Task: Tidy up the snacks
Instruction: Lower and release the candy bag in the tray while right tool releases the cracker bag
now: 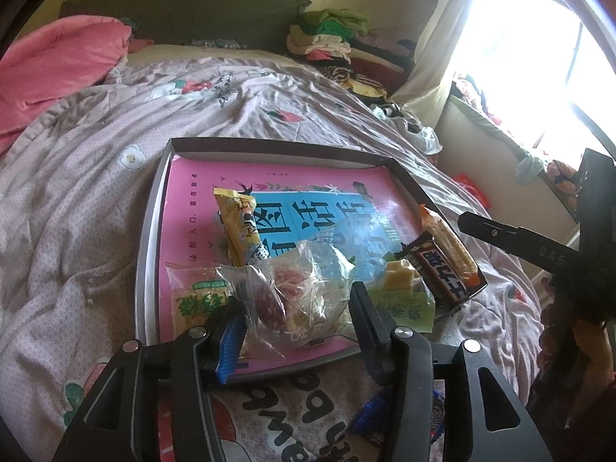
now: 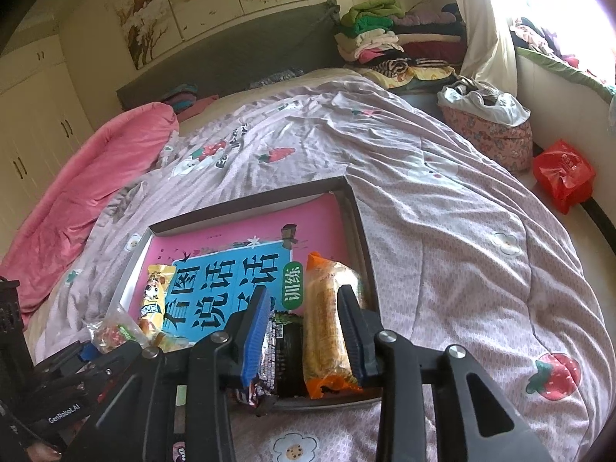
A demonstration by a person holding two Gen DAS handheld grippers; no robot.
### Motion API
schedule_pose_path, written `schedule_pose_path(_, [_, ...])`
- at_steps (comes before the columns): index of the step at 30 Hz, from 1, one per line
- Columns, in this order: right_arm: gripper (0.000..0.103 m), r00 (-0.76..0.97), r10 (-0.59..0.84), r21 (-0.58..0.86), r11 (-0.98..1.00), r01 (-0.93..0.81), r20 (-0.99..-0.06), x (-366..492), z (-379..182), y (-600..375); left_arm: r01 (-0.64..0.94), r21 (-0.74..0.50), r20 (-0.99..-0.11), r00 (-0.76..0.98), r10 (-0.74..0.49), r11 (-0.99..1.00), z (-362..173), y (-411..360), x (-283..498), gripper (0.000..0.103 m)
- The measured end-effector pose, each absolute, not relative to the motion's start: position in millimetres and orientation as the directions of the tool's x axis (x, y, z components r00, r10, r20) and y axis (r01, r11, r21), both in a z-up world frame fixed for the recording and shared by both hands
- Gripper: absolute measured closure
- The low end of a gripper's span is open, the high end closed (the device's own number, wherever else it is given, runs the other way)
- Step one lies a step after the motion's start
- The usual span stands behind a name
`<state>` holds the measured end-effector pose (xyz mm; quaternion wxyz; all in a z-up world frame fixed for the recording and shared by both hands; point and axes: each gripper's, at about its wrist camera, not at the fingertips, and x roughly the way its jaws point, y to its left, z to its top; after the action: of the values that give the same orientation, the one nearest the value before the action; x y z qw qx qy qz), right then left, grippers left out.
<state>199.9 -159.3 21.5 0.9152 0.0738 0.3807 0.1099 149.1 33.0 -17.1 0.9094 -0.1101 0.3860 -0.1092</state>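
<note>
Two claws: left claw (image 1: 296, 308) clamps a crinkly clear bag (image 1: 300, 292); right claw (image 2: 304, 331) spread around glossy wrappers (image 2: 327, 319)

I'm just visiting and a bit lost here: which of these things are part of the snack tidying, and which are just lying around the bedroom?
Part of the job:
- shallow box
- yellow snack pack
- clear bag of sweets, between the left gripper fingers
- chocolate bar
- orange-ended biscuit pack
- green snack packet

Just lying about:
- pink blanket
- folded clothes
- red plastic bag
</note>
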Motion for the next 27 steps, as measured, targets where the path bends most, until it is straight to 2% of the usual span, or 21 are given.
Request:
schedule_pose_path(9, [0.066,0.685,0.259,0.223,0.964,-0.143,-0.681,197,24,-158,0.113,-0.283,-0.680,0.677,-0.282,0.952,-15,33,149,0.045])
schedule_pose_path(15, [0.058,0.694,0.252,0.220,0.966,-0.136,-0.675,195,27,-159,0.109,-0.280,-0.675,0.684,-0.276,0.954,-12,35,148,0.040])
schedule_pose_path(22, [0.056,0.692,0.243,0.223,0.967,-0.121,-0.680,195,26,-164,0.099,-0.278,-0.676,0.687,-0.268,0.955,-9,38,148,0.034])
schedule_pose_path(27, [0.052,0.694,0.237,0.220,0.969,-0.115,-0.680,194,26,-165,0.087,-0.279,-0.672,0.694,-0.259,0.956,-6,42,147,0.034])
